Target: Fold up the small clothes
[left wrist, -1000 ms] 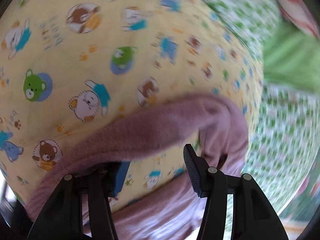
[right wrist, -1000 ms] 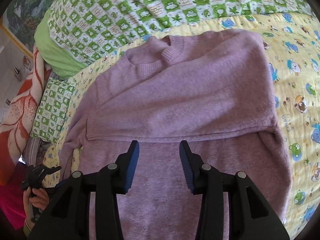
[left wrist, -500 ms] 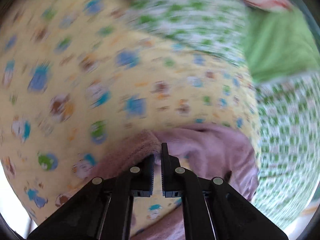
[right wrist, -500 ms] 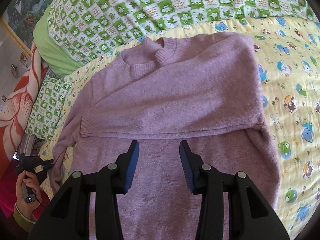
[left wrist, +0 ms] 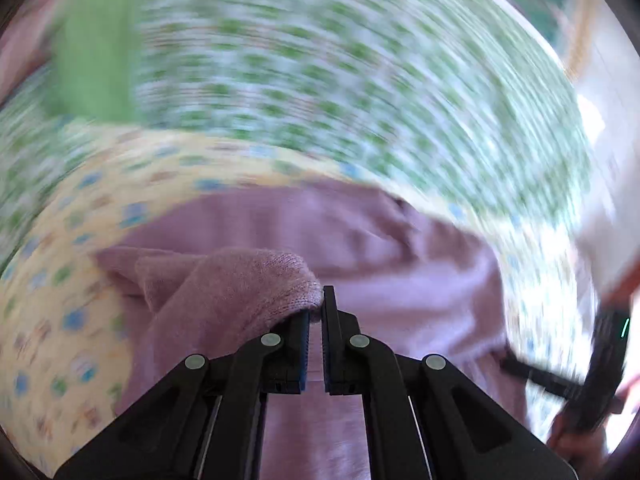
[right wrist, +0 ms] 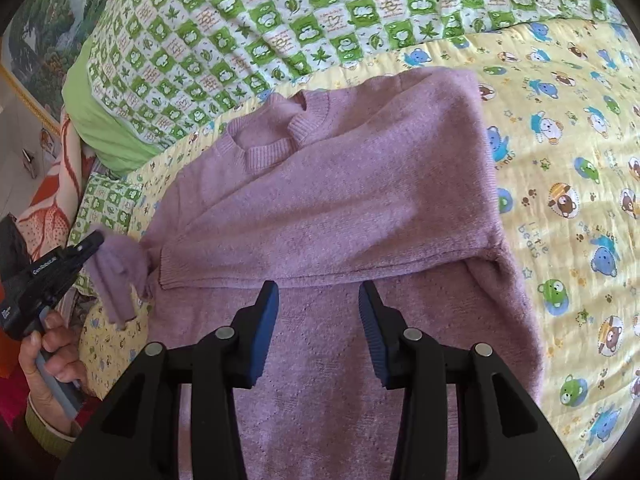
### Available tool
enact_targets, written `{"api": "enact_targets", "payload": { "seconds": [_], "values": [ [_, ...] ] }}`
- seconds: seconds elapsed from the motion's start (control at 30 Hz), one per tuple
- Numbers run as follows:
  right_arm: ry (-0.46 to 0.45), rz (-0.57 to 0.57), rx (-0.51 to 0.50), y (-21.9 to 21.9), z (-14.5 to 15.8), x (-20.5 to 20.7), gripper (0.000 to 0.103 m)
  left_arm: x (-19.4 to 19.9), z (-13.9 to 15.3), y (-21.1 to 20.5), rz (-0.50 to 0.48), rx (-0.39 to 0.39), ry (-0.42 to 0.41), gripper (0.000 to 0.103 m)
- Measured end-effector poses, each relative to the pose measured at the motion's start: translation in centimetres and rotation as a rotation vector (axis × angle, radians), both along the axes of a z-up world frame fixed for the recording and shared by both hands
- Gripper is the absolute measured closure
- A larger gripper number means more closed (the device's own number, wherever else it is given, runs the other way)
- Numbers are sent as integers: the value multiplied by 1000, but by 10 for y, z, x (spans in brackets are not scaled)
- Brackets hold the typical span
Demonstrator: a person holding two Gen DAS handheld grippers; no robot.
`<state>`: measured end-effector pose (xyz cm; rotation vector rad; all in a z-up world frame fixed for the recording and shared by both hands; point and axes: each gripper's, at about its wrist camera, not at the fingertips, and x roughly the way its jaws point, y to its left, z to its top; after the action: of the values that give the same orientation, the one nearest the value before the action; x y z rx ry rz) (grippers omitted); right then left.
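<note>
Although the left wrist view is blurred, the left gripper [left wrist: 316, 312] shows its jaws pressed together on the cuff of the sweater's sleeve [left wrist: 240, 280], raised off the mauve sweater [left wrist: 400, 280]. From the right wrist view, the sweater lies flat across the yellow bear-print quilt [right wrist: 560, 160], collar toward the green checked blanket [right wrist: 280, 20] at the bed's far edge. The right gripper [right wrist: 318, 312] hovers over the sweater's lower half, jaws spread and empty. The person's left hand [right wrist: 48, 360] shows near the quilt's left edge.

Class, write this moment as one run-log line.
left tongs: shut on sleeve cuff, lifted | right tongs: open above sweater | second sleeve unfolded
</note>
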<state>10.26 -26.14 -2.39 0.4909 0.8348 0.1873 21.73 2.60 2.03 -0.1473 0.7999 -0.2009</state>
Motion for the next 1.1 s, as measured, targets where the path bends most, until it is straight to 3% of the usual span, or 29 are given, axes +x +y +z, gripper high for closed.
{"api": "enact_targets", "payload": {
  "seconds": [0.1,0.2,0.33,0.43,0.5,0.6,0.73,0.8,0.93,1.1],
  "values": [
    [5,-37,10,-14,-2,-4,60,15,-34,-57,-155,106,49,99],
    [14,-82,23,-31,-3,-7,60,21,-70,-85,-216,205,134,95],
    [16,-111,45,-45,2,-4,60,6,-80,-82,-258,174,194,85],
    [-2,-96,53,-45,9,3,58,-23,-63,-62,-267,110,176,67],
    [-15,-67,55,-38,13,9,50,-45,-48,-36,-238,71,148,60],
    [-46,6,62,-16,17,17,49,-65,-39,4,-132,55,146,58],
    [-91,172,31,33,21,27,49,-72,-57,61,37,134,212,58],
    [-129,283,-30,67,24,30,49,-71,-65,76,72,159,233,59],
    [-268,523,-299,143,30,26,44,-65,-74,94,111,186,247,58],
    [-467,830,-650,222,13,11,40,-54,-83,109,172,121,265,58]
  ]
}}
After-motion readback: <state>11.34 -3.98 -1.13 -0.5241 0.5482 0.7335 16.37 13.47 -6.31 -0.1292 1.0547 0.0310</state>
